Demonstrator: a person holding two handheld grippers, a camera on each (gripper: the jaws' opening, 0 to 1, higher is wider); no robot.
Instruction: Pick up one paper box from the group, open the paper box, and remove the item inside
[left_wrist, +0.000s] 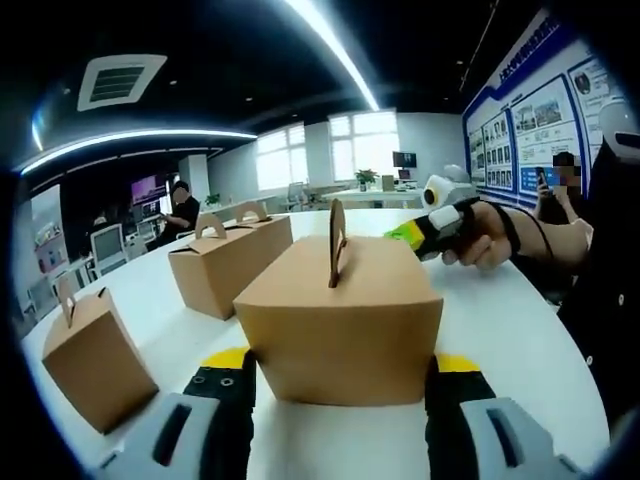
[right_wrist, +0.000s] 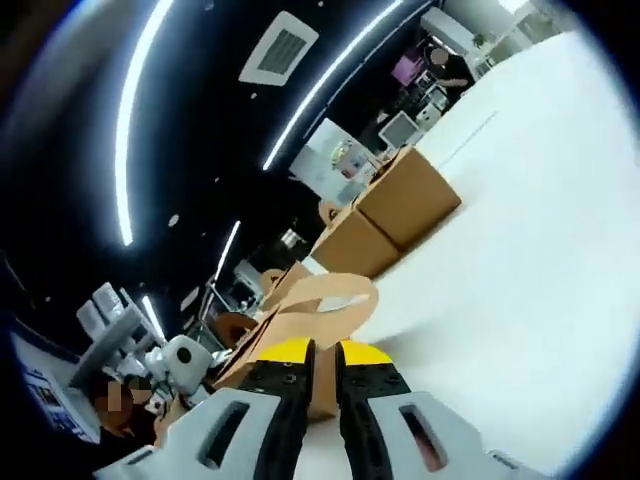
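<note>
A brown paper box with an upright handle stands on the white table, and my left gripper is shut on its two sides. In the left gripper view, my right gripper comes in from the right in a person's hand, its tips at the box's far top edge. In the right gripper view, its jaws stand almost together. The box's looped handle rises just past them. I cannot tell whether they touch it.
Two more paper boxes stand in a row behind the held one, and another box sits at the left. The same group shows as boxes farther along the table. A person stands at the right edge.
</note>
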